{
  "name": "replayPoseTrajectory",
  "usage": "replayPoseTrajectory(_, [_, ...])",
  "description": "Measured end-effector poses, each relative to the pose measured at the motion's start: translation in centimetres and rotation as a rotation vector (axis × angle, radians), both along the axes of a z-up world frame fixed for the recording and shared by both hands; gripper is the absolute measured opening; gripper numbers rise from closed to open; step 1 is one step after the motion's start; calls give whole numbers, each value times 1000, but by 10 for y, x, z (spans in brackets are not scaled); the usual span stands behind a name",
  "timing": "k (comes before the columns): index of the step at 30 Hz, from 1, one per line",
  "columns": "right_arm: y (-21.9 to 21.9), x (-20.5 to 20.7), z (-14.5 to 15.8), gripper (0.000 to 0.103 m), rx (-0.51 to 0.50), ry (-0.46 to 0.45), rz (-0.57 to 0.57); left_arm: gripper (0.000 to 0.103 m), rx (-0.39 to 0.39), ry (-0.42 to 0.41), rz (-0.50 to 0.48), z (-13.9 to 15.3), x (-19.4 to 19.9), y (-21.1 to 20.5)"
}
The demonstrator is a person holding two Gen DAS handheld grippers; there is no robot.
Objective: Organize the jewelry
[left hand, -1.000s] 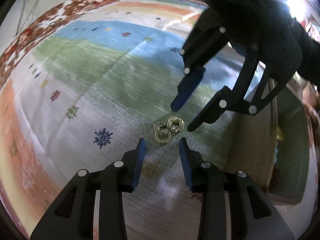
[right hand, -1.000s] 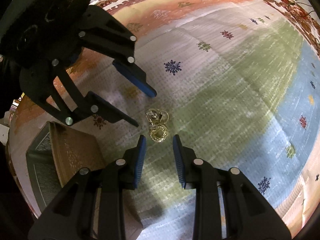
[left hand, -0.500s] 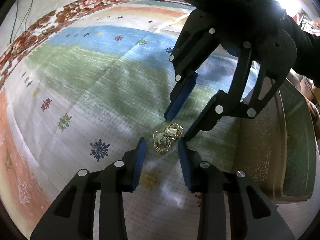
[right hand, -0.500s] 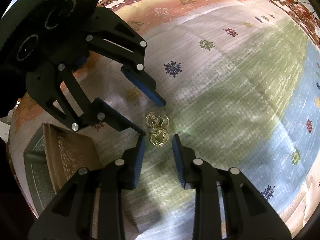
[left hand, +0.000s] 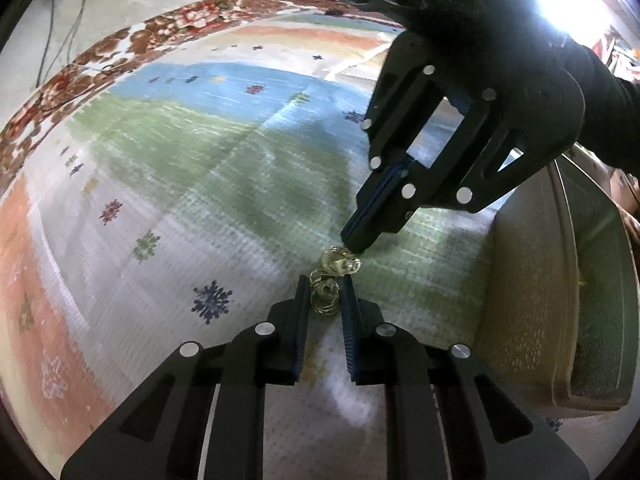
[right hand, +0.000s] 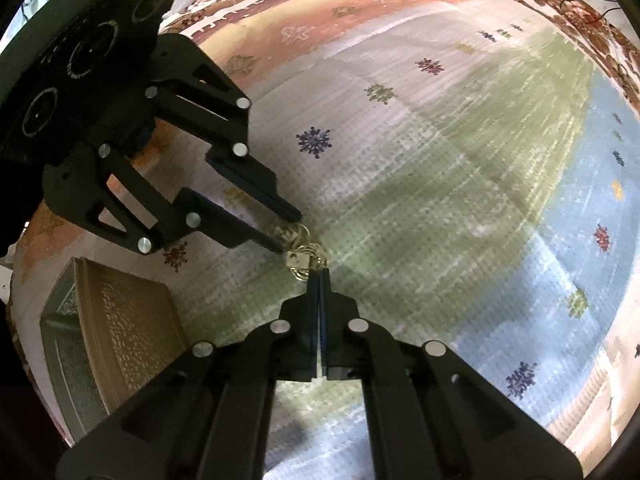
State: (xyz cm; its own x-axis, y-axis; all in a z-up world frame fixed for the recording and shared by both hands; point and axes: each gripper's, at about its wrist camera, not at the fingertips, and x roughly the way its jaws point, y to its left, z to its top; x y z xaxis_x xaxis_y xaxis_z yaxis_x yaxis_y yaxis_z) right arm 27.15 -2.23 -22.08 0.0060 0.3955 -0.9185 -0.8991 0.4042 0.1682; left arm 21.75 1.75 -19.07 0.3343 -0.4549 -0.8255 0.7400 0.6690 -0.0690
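Observation:
Two gold earrings lie touching on the striped cloth. My left gripper (left hand: 325, 294) is shut on the near earring (left hand: 325, 300), which sits between its blue pads. My right gripper (right hand: 319, 276) is shut on the other earring (right hand: 302, 266), pinched at the fingertips. In the left wrist view the right gripper (left hand: 352, 246) comes in from the upper right with that earring (left hand: 341, 262) at its tips. In the right wrist view the left gripper (right hand: 287, 230) comes in from the left over its earring (right hand: 290, 235).
A beige jewelry box (left hand: 560, 300) with a green lined inside stands open at the right in the left wrist view; it shows at the lower left in the right wrist view (right hand: 116, 332). The striped, patterned cloth (left hand: 180, 184) spreads around the earrings.
Both grippers have moved in onto the earrings and closed from open, each now pinching one earring.

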Motion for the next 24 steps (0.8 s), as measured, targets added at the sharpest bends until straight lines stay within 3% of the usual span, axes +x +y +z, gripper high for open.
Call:
replayPoseTrajectory(5, [-4,-4,9,1,13,-5,-20,15,-19,-8,33,5,-3,8])
replayPoseTrajectory(9, [1,-11,13,6,25,-16,28,15,-27,-3,37,5,-5,9])
replayPoseTrajectory(11, [1,-15,12,32,7,-37,26,15,-24,1,43,1,-3,10])
replayPoseTrajectory(12, [3,-15,11,37,-8,-64,25,15,-27,6,45,1,-3,11])
replayPoseTrajectory(19, [3,-15,10,39,4,-58,46,15,-33,10,47,1,-3,13])
replayPoseTrajectory(24, [2,-25,13,40,12,-74,93,15,-37,-32,52,7,-6,14])
